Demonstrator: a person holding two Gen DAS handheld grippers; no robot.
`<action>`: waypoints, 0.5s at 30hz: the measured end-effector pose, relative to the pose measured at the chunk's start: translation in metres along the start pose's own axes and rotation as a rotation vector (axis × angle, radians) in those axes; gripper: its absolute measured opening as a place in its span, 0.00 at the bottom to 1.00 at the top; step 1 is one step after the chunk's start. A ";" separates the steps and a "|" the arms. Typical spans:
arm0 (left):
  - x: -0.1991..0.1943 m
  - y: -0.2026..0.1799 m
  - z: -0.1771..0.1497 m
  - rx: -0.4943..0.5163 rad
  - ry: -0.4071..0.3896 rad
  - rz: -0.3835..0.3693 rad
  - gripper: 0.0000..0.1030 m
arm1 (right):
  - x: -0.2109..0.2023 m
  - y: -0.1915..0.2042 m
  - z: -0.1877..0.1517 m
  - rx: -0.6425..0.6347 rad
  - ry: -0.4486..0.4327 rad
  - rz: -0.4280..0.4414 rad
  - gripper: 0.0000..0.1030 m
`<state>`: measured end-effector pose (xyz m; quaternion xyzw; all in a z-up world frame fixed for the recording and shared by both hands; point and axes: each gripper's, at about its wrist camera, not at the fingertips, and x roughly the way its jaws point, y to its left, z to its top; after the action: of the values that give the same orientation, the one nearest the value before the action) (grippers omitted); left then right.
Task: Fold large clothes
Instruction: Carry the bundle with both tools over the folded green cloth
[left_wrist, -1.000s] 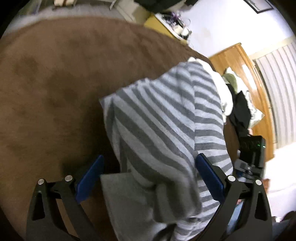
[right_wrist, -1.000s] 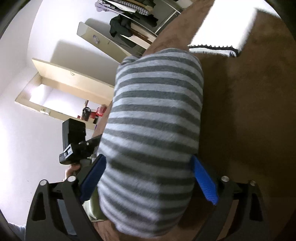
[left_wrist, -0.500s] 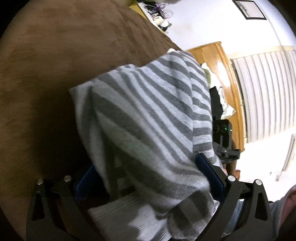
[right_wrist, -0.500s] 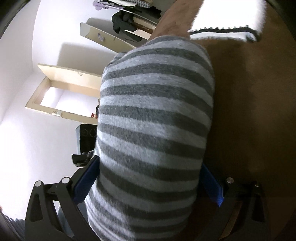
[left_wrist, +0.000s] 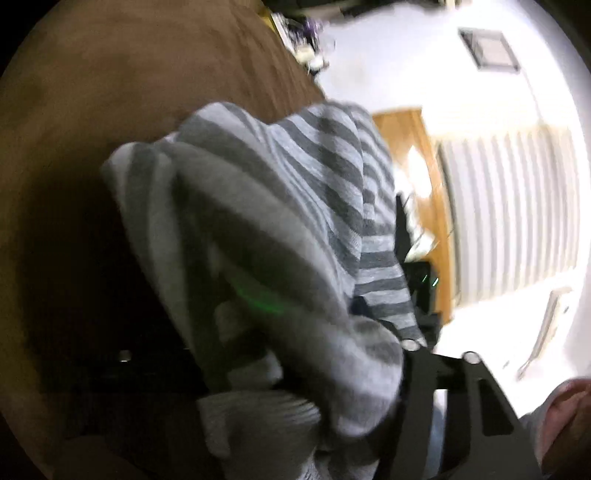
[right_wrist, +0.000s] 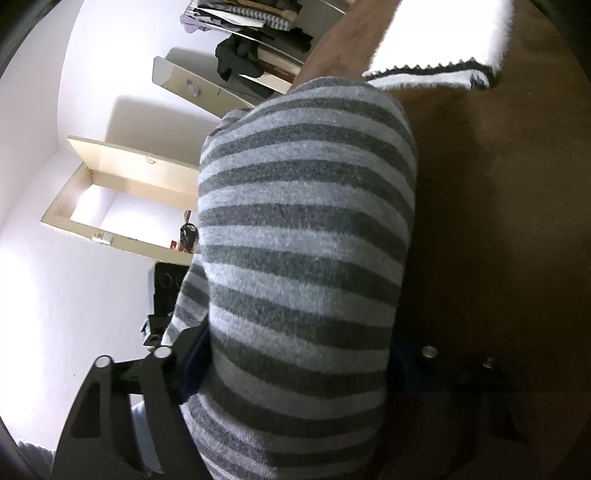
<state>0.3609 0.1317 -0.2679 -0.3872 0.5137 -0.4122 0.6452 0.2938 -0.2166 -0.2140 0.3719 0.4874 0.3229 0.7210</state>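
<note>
A grey striped sweater (left_wrist: 266, 229) fills the middle of both views, folded into a thick bundle over the brown bed cover (left_wrist: 110, 92). In the left wrist view the bundle lies between the jaws of my left gripper (left_wrist: 258, 354) and hides the fingertips. In the right wrist view the sweater (right_wrist: 306, 240) sits between the jaws of my right gripper (right_wrist: 295, 354), which press its sides. The other gripper (right_wrist: 166, 295) shows just left of the sweater. Both views are tilted and the left one is blurred.
A white folded cloth with a black zigzag edge (right_wrist: 443, 44) lies on the brown cover (right_wrist: 498, 184) beyond the sweater. A wooden door (left_wrist: 417, 177) and striped curtains (left_wrist: 517, 214) stand to the right. Shelves with clothes (right_wrist: 251, 40) hang on the white wall.
Both grippers have closed in on the sweater and lifted it. The bundle now fills more of each view, and more wall shows behind it.
</note>
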 end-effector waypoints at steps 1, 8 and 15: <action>-0.003 0.002 -0.003 -0.019 -0.020 -0.030 0.51 | -0.002 0.003 -0.001 -0.005 -0.005 0.006 0.68; -0.013 -0.036 -0.017 0.024 -0.077 -0.027 0.50 | -0.020 0.027 -0.001 -0.047 -0.023 0.037 0.64; -0.041 -0.099 -0.021 0.094 -0.091 -0.031 0.50 | -0.063 0.074 -0.003 -0.102 -0.056 0.072 0.64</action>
<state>0.3221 0.1327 -0.1664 -0.3829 0.4580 -0.4278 0.6787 0.2637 -0.2296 -0.1225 0.3609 0.4363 0.3626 0.7402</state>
